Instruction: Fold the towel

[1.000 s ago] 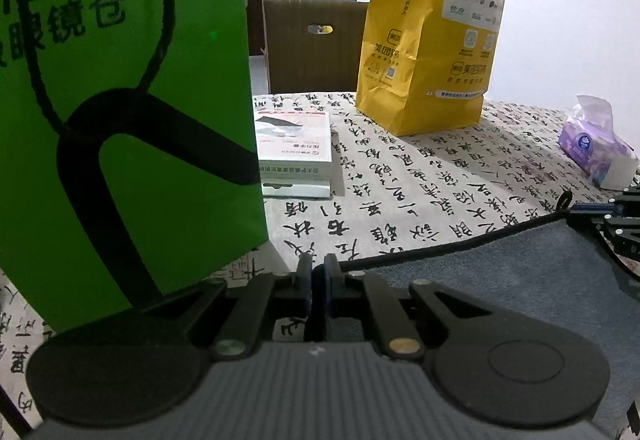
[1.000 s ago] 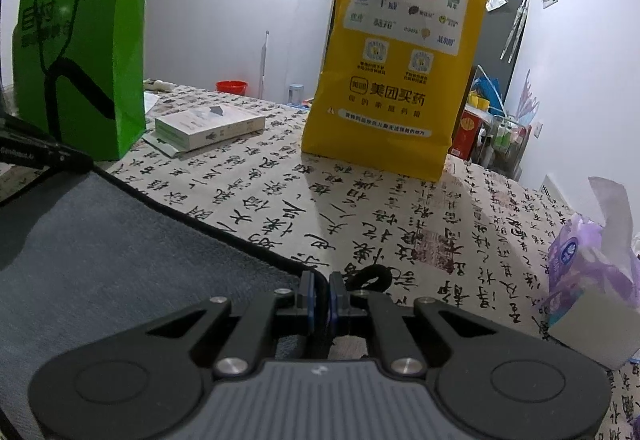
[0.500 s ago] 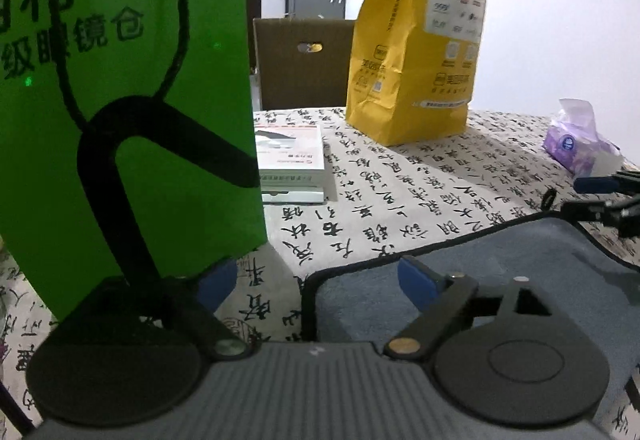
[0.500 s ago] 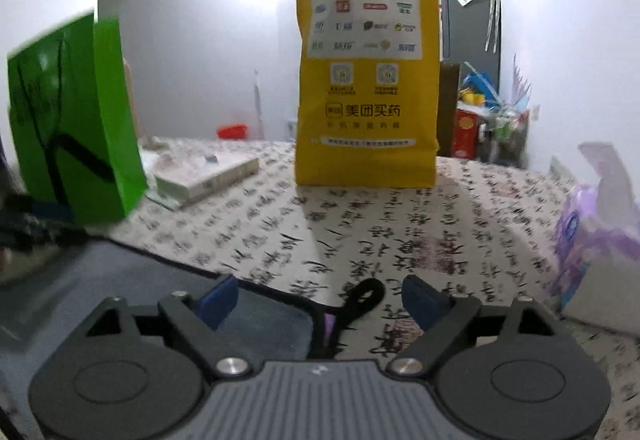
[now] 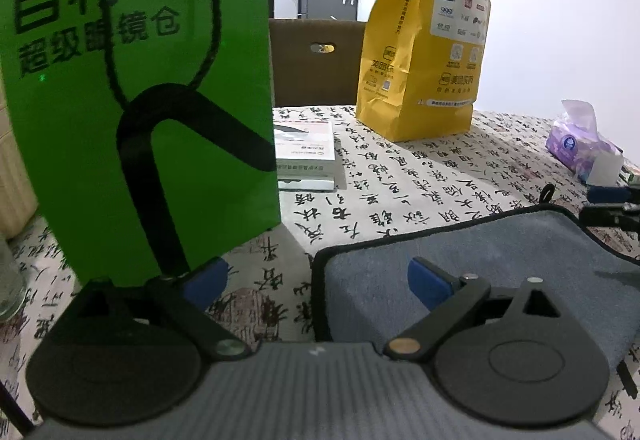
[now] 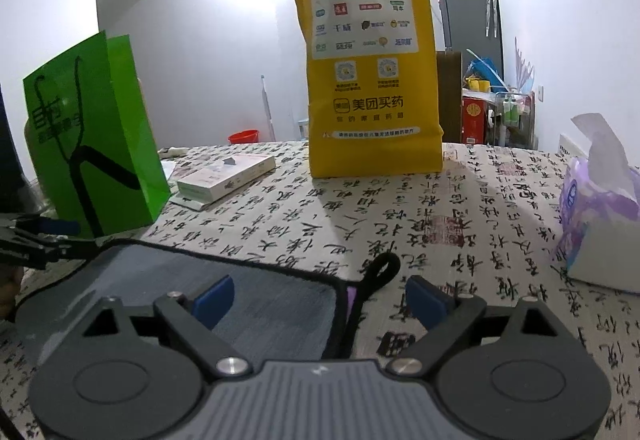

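A grey towel (image 5: 500,256) with a black border lies flat on the table; it also shows in the right wrist view (image 6: 224,288). My left gripper (image 5: 316,282) is open and empty over the towel's far left corner, which lies between its blue pads. My right gripper (image 6: 318,298) is open and empty over the far right corner, where a black hanging loop (image 6: 380,270) sticks out. Each gripper shows at the edge of the other's view.
The table has a calligraphy-print cloth (image 5: 400,192). A green paper bag (image 5: 132,92) stands close on the left, a white box (image 5: 304,156) beside it, a yellow paper bag (image 6: 372,80) at the back, a purple tissue pack (image 6: 600,208) on the right.
Both grippers were shut on the towel's far corners a second ago. They have opened, let the towel go and lifted slightly. The towel now lies flat.
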`<state>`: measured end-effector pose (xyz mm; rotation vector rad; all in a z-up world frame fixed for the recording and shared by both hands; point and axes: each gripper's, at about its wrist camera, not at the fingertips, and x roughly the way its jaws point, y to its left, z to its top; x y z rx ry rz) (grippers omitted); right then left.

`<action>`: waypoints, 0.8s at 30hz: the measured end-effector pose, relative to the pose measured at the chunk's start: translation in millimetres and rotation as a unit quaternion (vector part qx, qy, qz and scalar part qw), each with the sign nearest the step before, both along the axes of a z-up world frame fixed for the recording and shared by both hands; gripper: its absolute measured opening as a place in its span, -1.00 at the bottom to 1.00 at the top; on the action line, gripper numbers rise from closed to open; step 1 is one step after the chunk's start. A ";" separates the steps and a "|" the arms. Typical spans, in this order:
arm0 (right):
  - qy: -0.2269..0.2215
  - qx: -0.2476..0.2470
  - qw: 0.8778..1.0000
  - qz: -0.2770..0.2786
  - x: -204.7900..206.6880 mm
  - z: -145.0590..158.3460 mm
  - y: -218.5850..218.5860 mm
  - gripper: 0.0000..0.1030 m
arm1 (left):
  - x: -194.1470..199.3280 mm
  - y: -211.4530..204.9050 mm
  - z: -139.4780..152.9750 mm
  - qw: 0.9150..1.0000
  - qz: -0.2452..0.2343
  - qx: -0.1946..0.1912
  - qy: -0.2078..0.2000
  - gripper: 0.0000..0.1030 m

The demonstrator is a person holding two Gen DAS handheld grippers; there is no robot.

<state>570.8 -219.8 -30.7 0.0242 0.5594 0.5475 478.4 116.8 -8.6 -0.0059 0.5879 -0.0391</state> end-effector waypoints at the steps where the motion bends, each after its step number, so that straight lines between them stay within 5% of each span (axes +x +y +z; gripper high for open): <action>1: 0.001 0.002 1.000 -0.001 -4.1 0.0 -0.6 0.84 | -3.0 0.0 0.4 1.000 0.003 -0.002 -0.001 0.92; 24: -0.002 0.002 1.000 0.006 -98.0 14.6 -8.6 0.91 | -88.8 -7.1 12.0 1.000 0.006 -0.018 0.010 0.93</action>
